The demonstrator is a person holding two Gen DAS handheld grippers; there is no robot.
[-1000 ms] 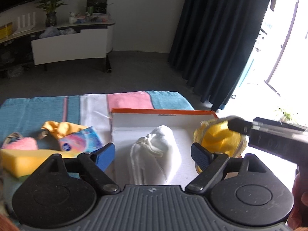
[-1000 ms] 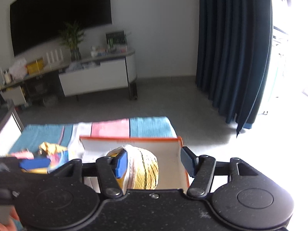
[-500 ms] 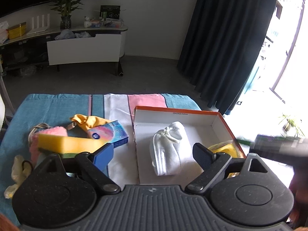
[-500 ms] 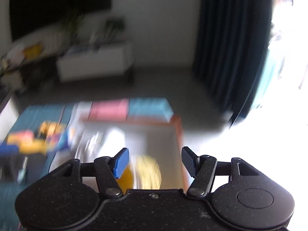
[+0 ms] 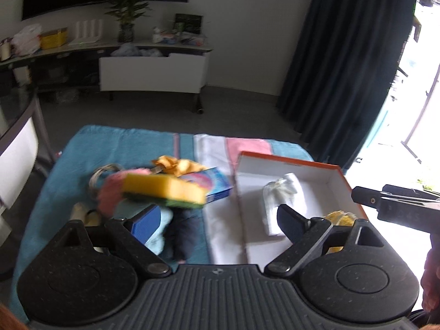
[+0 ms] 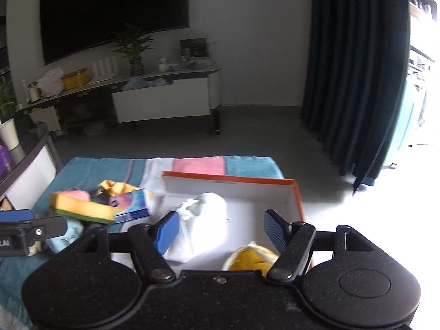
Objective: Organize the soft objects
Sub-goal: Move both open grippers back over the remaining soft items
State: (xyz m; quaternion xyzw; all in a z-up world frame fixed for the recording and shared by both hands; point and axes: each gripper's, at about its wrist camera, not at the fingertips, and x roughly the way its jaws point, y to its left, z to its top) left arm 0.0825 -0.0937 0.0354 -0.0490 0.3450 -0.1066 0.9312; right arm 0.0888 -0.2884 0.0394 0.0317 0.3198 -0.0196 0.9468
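An orange-rimmed white box (image 5: 288, 161) sits on the right of a striped towel. Inside lie a white drawstring bundle (image 5: 283, 192) and a yellow knitted piece (image 5: 339, 217) in the near right corner. Left of the box is a pile: a yellow-and-green sponge (image 5: 165, 189), a pink fluffy thing (image 5: 110, 192), a blue tissue pack (image 5: 218, 184), a yellow cloth (image 5: 176, 165) and a pale blue cloth (image 5: 162, 228). My left gripper (image 5: 217, 221) hangs over the box's left edge, jaws opening and empty. My right gripper (image 6: 221, 231) is above the box (image 6: 228, 177), jaws opening, above the bundle (image 6: 206, 220) and the yellow piece (image 6: 253, 258) without touching them.
The striped towel (image 5: 115, 143) covers the low table. Beyond it are grey floor, a white TV cabinet (image 5: 154, 74) with a plant, and dark curtains (image 5: 343, 55) on the right. A glass-edged stand (image 5: 24, 126) is at the left.
Both grippers drew back from the box and the left one swung toward the pile. Both sets of jaws widened. The yellow piece, earlier between the right fingers, now lies in the box.
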